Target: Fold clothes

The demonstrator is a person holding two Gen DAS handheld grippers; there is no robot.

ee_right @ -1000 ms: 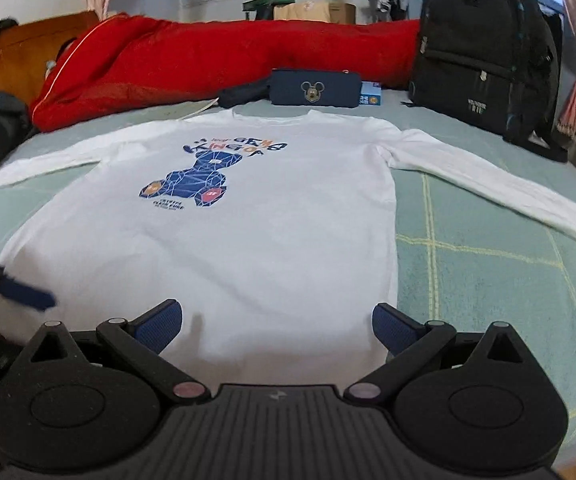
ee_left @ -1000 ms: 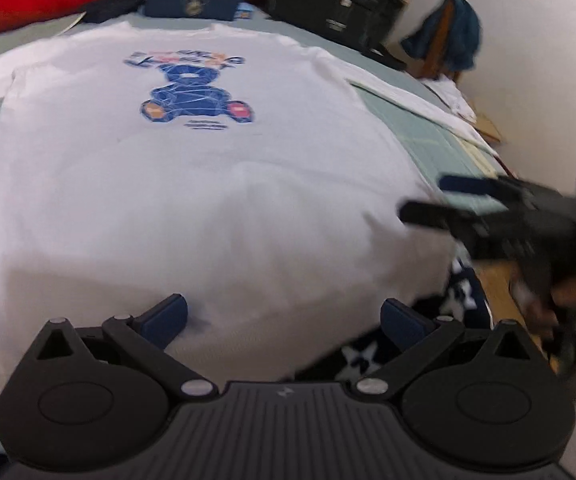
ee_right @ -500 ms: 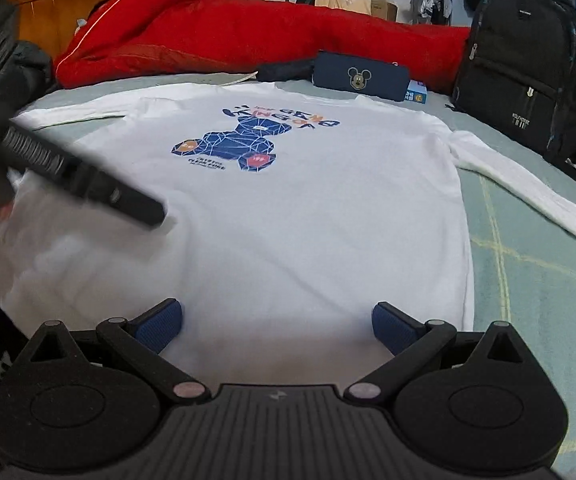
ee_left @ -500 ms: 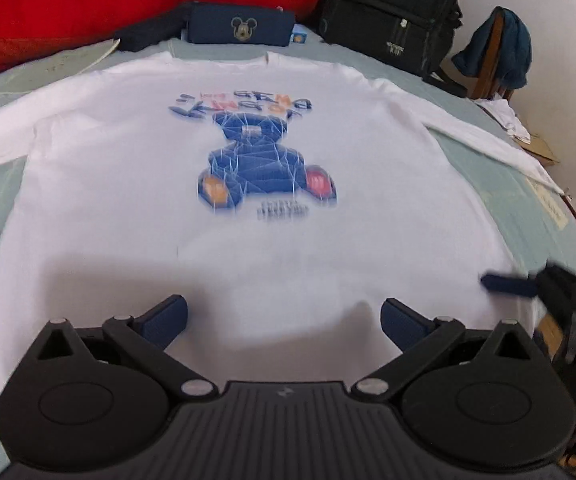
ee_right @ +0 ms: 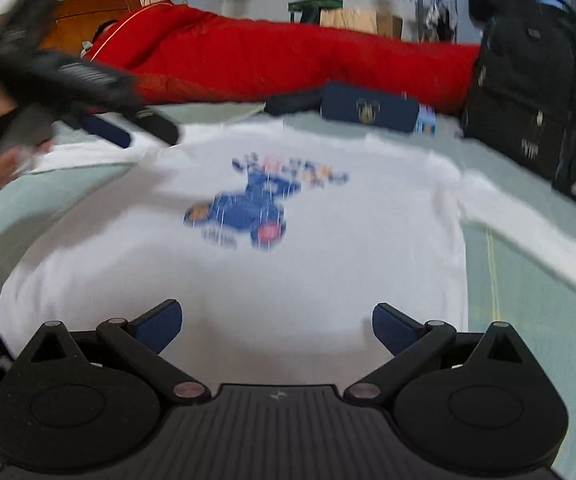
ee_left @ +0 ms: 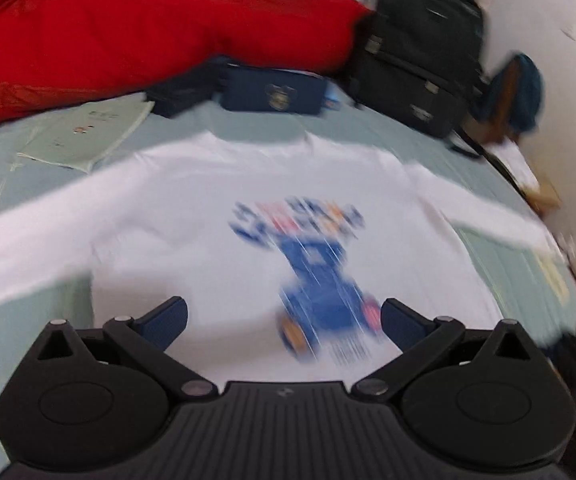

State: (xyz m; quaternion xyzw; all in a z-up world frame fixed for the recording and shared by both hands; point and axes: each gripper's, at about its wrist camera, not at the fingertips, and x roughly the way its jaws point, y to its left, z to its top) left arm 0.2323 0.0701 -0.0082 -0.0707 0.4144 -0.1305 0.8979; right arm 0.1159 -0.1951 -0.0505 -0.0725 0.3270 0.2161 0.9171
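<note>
Pale green bed (ee_right: 528, 300) carries a white shirt (ee_right: 288, 272) spread flat, sleeves out to left and right. Both the left gripper (ee_left: 284, 314) and right gripper (ee_right: 277, 322) hover above it, fingers spread wide, holding nothing.

No readable text, print on white shirt (ee_right: 248, 272) blurred, backpack (ee_right: 528, 92) label illegible

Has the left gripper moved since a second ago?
Yes. In the right wrist view the left gripper has gone from the shirt's near hem up towards its far left sleeve.
</note>
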